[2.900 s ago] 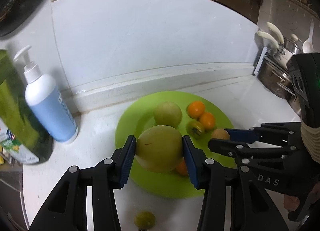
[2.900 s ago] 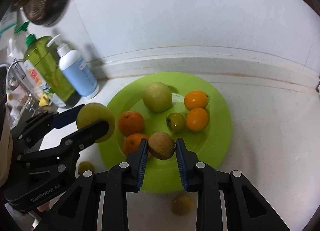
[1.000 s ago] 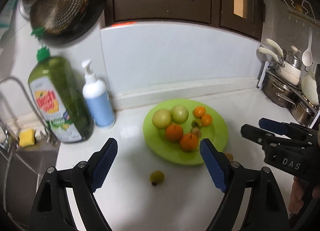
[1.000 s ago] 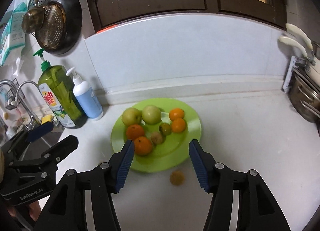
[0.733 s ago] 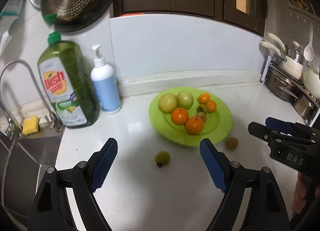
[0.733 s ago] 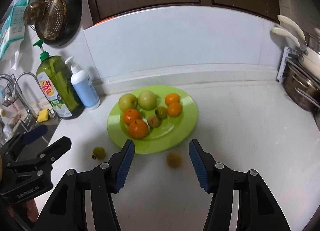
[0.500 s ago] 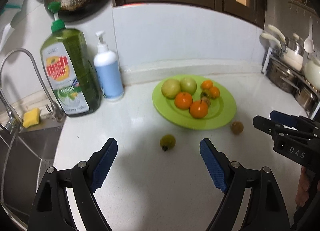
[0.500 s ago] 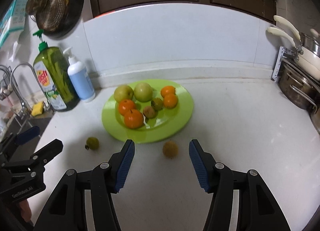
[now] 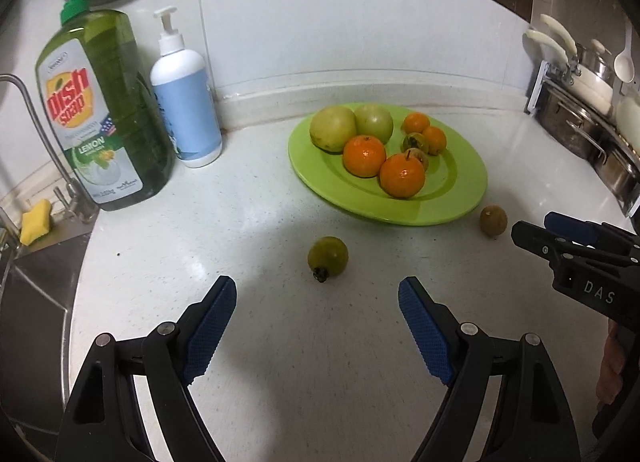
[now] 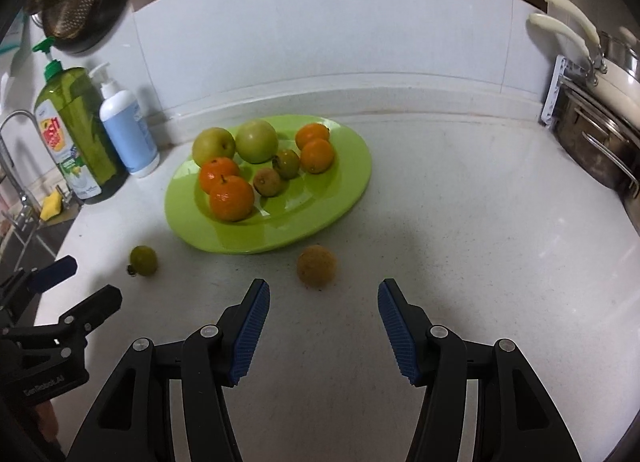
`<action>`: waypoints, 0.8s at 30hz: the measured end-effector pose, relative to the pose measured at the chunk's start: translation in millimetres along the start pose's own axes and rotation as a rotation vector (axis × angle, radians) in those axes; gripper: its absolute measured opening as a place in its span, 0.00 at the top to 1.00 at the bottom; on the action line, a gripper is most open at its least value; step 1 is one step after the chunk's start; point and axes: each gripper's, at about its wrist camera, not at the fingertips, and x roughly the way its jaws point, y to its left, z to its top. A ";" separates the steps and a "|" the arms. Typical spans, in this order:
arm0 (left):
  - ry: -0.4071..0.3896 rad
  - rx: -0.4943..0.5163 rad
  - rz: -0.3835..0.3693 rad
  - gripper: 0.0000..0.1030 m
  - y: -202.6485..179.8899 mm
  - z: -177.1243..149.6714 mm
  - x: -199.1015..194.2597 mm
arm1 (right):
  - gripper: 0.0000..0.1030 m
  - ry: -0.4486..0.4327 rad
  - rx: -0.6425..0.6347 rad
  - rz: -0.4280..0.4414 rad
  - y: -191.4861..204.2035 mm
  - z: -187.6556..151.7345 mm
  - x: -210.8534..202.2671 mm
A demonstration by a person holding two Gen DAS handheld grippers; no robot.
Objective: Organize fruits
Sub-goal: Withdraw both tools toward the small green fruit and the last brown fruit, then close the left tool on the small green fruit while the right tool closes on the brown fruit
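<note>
A green plate [image 9: 460,198] [image 10: 352,178] on the white counter holds several fruits: two green apples, oranges and small brownish ones. A small green fruit [image 9: 328,257] [image 10: 143,259] lies on the counter in front of the plate, just ahead of my open, empty left gripper [image 9: 316,302]. A brown round fruit [image 10: 316,265] [image 9: 493,220] lies on the counter by the plate's near edge, just ahead of my open, empty right gripper [image 10: 322,302]. Each gripper also shows in the other's view, the right one [image 9: 560,234] and the left one [image 10: 80,282].
A green dish soap bottle [image 9: 100,110] and a white and blue pump bottle [image 9: 186,102] stand at the back left. A sink with tap and yellow sponge [image 9: 36,220] lies at the left. Steel pots [image 10: 600,134] stand at the right by the wall.
Both grippers let go of their fruits on the plate, opened and pulled back. In the last second they have come lower and closer to the two loose fruits on the counter.
</note>
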 end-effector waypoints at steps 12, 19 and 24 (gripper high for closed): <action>0.020 -0.007 -0.029 0.38 2.3 14.2 26.3 | 0.50 0.041 -0.002 0.012 -4.0 11.3 25.3; 0.037 -0.008 -0.047 0.60 0.9 17.8 35.6 | 0.60 0.058 0.004 0.037 -3.6 14.1 34.4; 0.047 -0.010 -0.072 0.69 -0.8 17.6 39.9 | 0.63 0.063 0.003 0.052 -2.9 15.0 36.1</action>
